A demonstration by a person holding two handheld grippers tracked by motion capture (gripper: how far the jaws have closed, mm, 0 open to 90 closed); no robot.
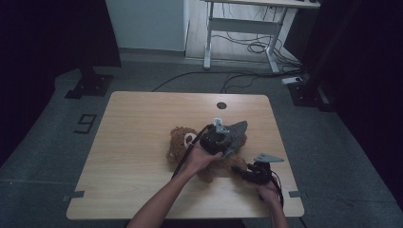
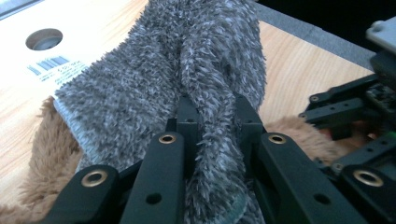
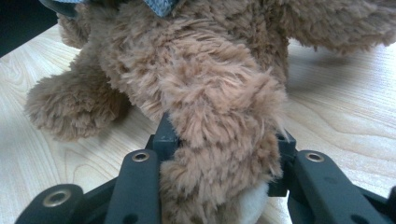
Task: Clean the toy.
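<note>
A brown plush bear (image 1: 180, 142) lies mid-table. Over its body is draped a grey fuzzy cloth (image 1: 236, 130), lifted at one side. My left gripper (image 1: 227, 138) hangs above the bear, shut on a fold of that grey cloth (image 2: 163, 70), which bunches between the jaws of the left gripper (image 2: 215, 112). Brown fur (image 2: 42, 158) shows beneath it. My right gripper (image 1: 237, 170) rests low near the table's front right, shut on one of the bear's limbs (image 3: 219, 93), with fur bulging between the jaws of the right gripper (image 3: 219, 137). The right gripper (image 2: 355, 112) also appears beside the cloth.
The wooden table (image 1: 138, 118) has a round cable hole (image 1: 221, 105) at its far edge, with a barcode label (image 2: 53, 65) close by. A white desk frame (image 1: 247, 28) and floor cables (image 1: 237, 76) lie beyond. A black stand base (image 1: 90, 86) sits at the far left.
</note>
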